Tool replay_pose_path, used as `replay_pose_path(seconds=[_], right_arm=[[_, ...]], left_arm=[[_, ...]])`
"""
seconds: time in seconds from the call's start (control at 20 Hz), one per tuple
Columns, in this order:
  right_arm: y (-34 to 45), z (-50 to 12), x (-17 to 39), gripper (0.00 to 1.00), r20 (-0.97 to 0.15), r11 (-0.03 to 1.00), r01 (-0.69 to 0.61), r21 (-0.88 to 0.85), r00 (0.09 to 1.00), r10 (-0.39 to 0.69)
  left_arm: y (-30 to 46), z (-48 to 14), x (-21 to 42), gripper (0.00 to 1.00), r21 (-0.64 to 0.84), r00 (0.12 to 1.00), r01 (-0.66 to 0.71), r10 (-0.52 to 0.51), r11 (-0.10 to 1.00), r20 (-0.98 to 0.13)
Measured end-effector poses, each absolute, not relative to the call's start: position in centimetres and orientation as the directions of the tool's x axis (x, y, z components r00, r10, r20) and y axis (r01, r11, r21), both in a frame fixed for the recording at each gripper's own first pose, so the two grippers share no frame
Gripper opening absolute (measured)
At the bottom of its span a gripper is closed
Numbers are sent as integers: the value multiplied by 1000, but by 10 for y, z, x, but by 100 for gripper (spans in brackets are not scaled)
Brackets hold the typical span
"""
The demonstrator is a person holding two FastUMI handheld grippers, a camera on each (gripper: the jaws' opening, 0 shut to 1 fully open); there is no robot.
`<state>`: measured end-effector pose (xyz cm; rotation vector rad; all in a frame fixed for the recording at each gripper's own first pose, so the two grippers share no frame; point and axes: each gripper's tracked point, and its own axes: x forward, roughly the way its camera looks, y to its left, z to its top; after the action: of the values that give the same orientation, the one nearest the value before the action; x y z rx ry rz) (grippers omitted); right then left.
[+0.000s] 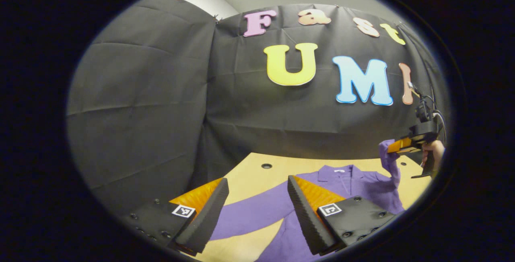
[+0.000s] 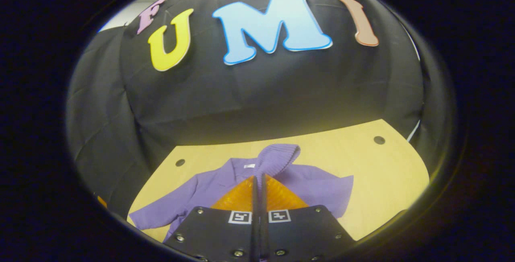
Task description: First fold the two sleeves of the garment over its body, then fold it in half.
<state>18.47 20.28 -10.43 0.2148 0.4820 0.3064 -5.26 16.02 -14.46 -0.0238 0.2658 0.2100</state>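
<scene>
Right gripper view: the table (image 2: 382, 173) carries the garment (image 2: 209, 187) laid flat, collar toward the far wall, so each sleeve can swing over the body. The left sleeve (image 1: 249, 211) lies stretched out on the wood, not yet folded. The right sleeve (image 1: 391, 165) is raised off the table. The right gripper (image 2: 259, 181) is clamped on its cuff (image 2: 277, 157), lifting it for the fold. The left gripper (image 1: 257, 209) hangs over the left sleeve, fingers apart, probably ready to take it.

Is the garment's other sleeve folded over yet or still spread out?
Still spread: that sleeve lies flat on the table, stretched away from the body, under the open left gripper.
</scene>
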Motion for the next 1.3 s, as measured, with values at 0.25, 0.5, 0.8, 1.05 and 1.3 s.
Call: replay_pose_path(seconds=[0.25, 0.5, 0.8, 1.05, 1.3], right_arm=[[269, -133, 179, 1, -470, 909, -319, 270, 780, 413], [319, -179, 173, 1, -544, 905, -393, 160, 730, 413], [350, -221, 172, 2, -614, 890, -453, 43, 691, 382], [371, -237, 164, 7, -635, 860, -510, 28, 655, 410], [374, -227, 158, 34, -620, 846, -533, -4, 665, 416]], left_arm=[[189, -140, -80, 94, 23, 925, -277, 273, 961, -263], [212, -137, -102, 94, 29, 907, -327, 322, 945, -273], [227, -142, -120, 94, 33, 894, -351, 345, 936, -285], [241, -147, -119, 94, 26, 891, -358, 350, 933, -288], [247, -157, -107, 94, 17, 897, -336, 325, 942, -299]])
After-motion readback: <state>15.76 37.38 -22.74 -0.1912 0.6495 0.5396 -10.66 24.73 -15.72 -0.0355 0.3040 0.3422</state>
